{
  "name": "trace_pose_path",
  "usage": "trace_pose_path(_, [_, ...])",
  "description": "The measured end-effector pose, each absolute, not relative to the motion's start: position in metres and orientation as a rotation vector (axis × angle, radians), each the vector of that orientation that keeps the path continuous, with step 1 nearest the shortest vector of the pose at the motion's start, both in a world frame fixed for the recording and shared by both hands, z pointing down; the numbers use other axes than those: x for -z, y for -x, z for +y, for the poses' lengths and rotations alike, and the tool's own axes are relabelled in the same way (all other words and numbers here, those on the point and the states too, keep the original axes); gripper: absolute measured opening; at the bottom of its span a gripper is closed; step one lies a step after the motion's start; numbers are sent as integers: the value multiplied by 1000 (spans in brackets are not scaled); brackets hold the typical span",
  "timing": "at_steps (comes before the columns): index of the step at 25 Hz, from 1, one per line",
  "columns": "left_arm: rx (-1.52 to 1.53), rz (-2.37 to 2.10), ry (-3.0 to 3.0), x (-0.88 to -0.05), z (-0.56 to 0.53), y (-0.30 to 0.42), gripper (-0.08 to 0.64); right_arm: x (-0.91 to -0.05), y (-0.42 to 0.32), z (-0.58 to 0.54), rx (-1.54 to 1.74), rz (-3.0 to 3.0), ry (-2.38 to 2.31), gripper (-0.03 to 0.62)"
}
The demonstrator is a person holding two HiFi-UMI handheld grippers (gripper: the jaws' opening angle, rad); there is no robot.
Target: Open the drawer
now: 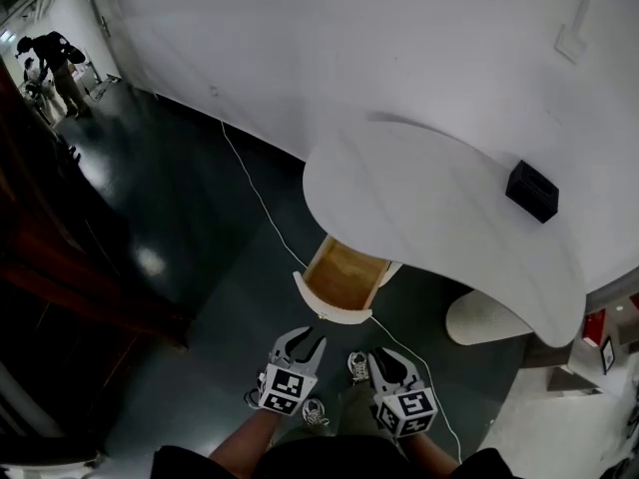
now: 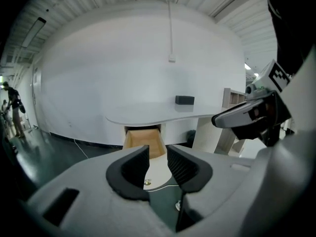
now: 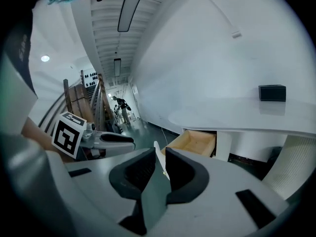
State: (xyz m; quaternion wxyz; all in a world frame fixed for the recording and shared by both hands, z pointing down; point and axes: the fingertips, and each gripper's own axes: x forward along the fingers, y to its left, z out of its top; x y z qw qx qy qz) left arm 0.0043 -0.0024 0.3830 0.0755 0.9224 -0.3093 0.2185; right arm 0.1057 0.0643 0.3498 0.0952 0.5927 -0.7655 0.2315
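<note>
In the head view, our left hand-held gripper (image 1: 306, 339) hangs over the dark floor (image 1: 190, 228), and the drawer (image 1: 344, 277) lies at about 1 o'clock from it, near but apart. From our right hand-held gripper (image 1: 391, 365), the same drawer sits at about 11 o'clock, also with a clear gap. Neither one touches it.

The drawer stands pulled out from under the near edge of the white table (image 1: 429, 198), its front pointing toward 7 o'clock in the head view. It has a pale wooden inside, which looks bare, and a curved white front. A thin white cable (image 1: 255, 188) runs across the floor at 10 o'clock from it, and a small black box (image 1: 531, 190) rests on the tabletop at 2 o'clock.

In the left gripper view, the left hand-held gripper (image 2: 158, 164) has its dark ribbed jaws parted with nothing between them. The drawer (image 2: 143, 139) shows at 12 o'clock beyond the gap. In the right gripper view, the right hand-held gripper (image 3: 158, 169) has its jaws a narrow way apart and likewise holds nothing. The drawer (image 3: 195, 142) lies at 1 o'clock beyond them.
</note>
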Motion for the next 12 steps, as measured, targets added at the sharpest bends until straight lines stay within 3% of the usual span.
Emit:
trace_pose_path(5, [-609,-959,-2815,-346,-7,-4,58,-330,-99,44,-669,-2311,-1731,37])
trace_pose_path(12, [-558,-986,-2878,-304,-17,-2,25,-307,-97,19,-608,-2357,-1694,15])
